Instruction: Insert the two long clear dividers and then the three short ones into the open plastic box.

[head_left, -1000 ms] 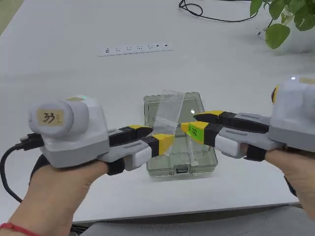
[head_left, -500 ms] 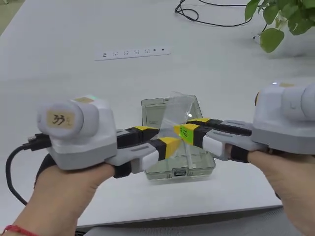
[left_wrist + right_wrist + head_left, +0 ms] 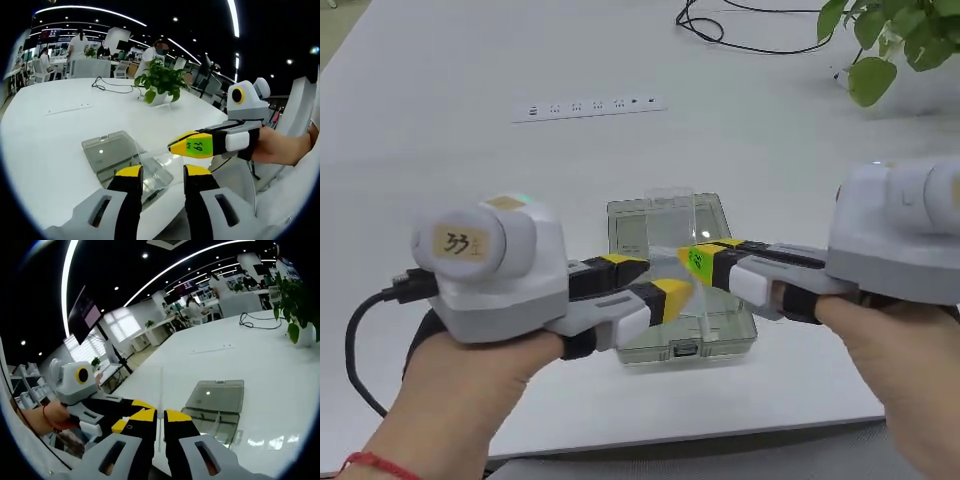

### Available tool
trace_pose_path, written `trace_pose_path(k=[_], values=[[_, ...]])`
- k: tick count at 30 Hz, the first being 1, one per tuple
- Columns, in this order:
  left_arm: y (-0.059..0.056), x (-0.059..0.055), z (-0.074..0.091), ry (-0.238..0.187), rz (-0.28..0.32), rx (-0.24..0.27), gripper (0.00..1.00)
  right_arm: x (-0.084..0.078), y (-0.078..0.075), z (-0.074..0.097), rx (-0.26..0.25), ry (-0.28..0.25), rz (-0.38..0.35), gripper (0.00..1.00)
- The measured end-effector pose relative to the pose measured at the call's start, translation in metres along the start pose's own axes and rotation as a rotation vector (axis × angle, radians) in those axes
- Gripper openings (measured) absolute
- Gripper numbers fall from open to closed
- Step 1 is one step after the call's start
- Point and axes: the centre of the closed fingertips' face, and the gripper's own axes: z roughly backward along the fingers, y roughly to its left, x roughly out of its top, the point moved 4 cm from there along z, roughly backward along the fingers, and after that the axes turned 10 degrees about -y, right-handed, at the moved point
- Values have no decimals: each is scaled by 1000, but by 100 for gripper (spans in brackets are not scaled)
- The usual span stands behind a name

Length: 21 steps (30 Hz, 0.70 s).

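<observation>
The open clear plastic box (image 3: 720, 335) lies on the white table, its lid (image 3: 635, 225) folded back; it also lies below the jaws in the left gripper view (image 3: 107, 152) and the right gripper view (image 3: 220, 400). One clear divider (image 3: 217, 422) stands inside it. My right gripper (image 3: 705, 253) (image 3: 161, 416) is shut on another clear divider (image 3: 672, 222) (image 3: 160, 390), held upright above the box. My left gripper (image 3: 655, 278) (image 3: 162, 172) is open, tips just short of the right gripper (image 3: 195, 146) and the sheet (image 3: 152, 152).
A white power strip (image 3: 590, 105) lies farther back on the table. A black cable (image 3: 740, 28) and a potted plant (image 3: 890, 45) are at the far right. The table's front edge (image 3: 700, 432) runs just under my hands. People stand in the room behind.
The divider has swung from tilted to upright over the box. The two grippers have drawn closer, tip to tip. The head camera has shifted slightly.
</observation>
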Motion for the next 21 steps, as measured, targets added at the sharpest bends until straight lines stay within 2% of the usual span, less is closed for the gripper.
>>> trace_pose_path(k=[6, 8, 12, 17, 21], values=[[1, -2, 1, 8, -19, -8, 31, -1, -2, -2, 2, 19, -11, 6], [4, -5, 3, 36, -42, -8, 31, 0, -4, -3, -2, 23, -15, 6], [10, -10, 8, 43, -57, -12, 36, 5, -7, -3, -11, 25, -20, 6], [17, -14, 14, 52, -87, -17, 39, 7, -12, -7, -34, 60, -56, 6], [21, -16, 21, 58, -120, -28, 42, 9, -14, -12, -41, 90, -47, 6]])
